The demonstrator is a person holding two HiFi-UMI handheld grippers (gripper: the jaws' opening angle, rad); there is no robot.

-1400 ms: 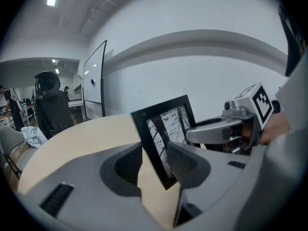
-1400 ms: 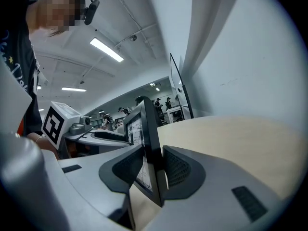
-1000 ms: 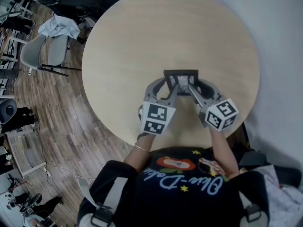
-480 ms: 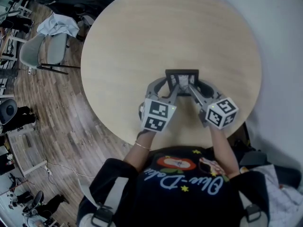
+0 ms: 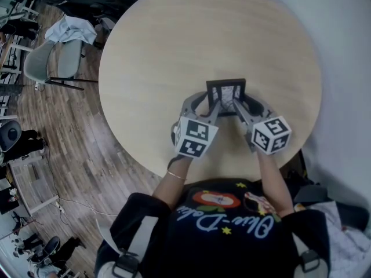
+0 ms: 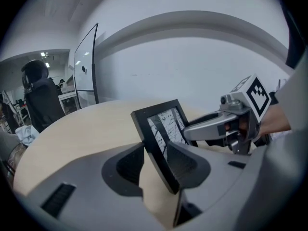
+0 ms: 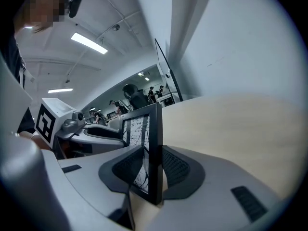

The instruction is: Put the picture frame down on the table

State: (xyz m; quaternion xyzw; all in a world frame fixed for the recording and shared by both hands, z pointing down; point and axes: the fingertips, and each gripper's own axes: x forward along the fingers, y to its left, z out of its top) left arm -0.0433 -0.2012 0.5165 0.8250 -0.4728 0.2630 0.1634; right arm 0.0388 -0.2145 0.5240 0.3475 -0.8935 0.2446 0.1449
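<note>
A small black picture frame (image 5: 226, 91) with a black-and-white print stands tilted over the near part of the round wooden table (image 5: 203, 33). My left gripper (image 5: 208, 102) is shut on its left edge, and my right gripper (image 5: 244, 104) on its right edge. In the left gripper view the frame (image 6: 161, 129) leans between the ribbed pads (image 6: 185, 162). In the right gripper view the frame (image 7: 142, 138) stands edge-on between the jaws, which have just been opening slightly, with the pads (image 7: 175, 170) still against it. I cannot tell whether its lower edge touches the table.
The table's near edge lies just behind my hands. A grey chair (image 5: 64, 59) with a cloth on it stands on the wooden floor at the left. A glass board (image 6: 86, 64) and several people are far off behind the table.
Both grippers have sunk a little with the frame. The frame sits slightly farther up the head view and shows more of its printed face.
</note>
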